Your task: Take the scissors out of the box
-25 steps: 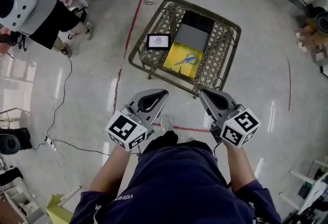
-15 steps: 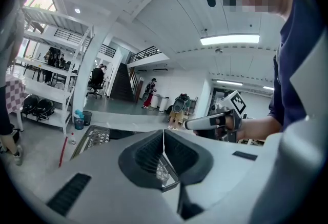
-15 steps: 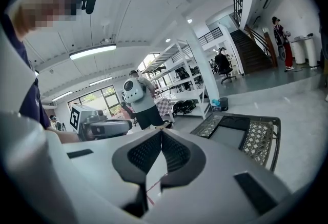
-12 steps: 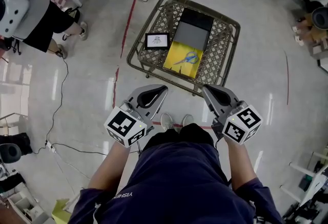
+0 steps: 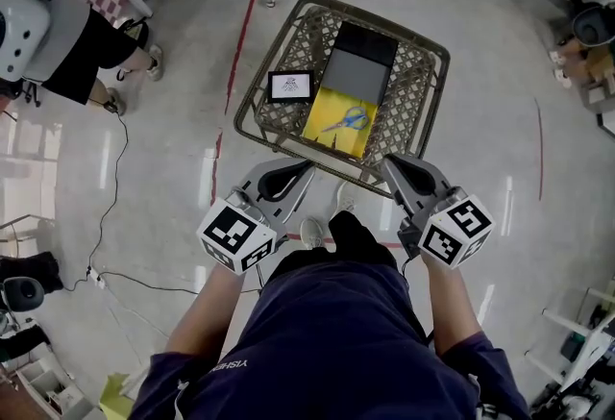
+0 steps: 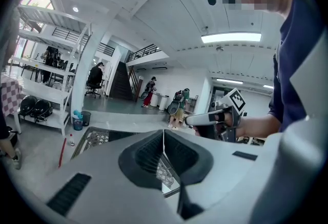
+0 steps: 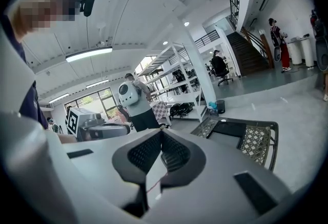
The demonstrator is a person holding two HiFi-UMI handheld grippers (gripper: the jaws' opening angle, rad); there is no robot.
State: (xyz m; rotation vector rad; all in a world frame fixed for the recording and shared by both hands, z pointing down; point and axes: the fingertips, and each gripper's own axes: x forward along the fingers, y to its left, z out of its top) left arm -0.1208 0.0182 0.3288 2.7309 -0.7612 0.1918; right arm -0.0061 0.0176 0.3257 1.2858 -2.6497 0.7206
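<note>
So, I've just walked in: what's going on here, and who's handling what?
A person stands in front of a wicker table, holding a gripper in each hand. The left gripper and right gripper are both shut and empty, held short of the table's near edge. The scissors lie untouched in the open yellow box on the table, so taking them out has not begun.
</note>
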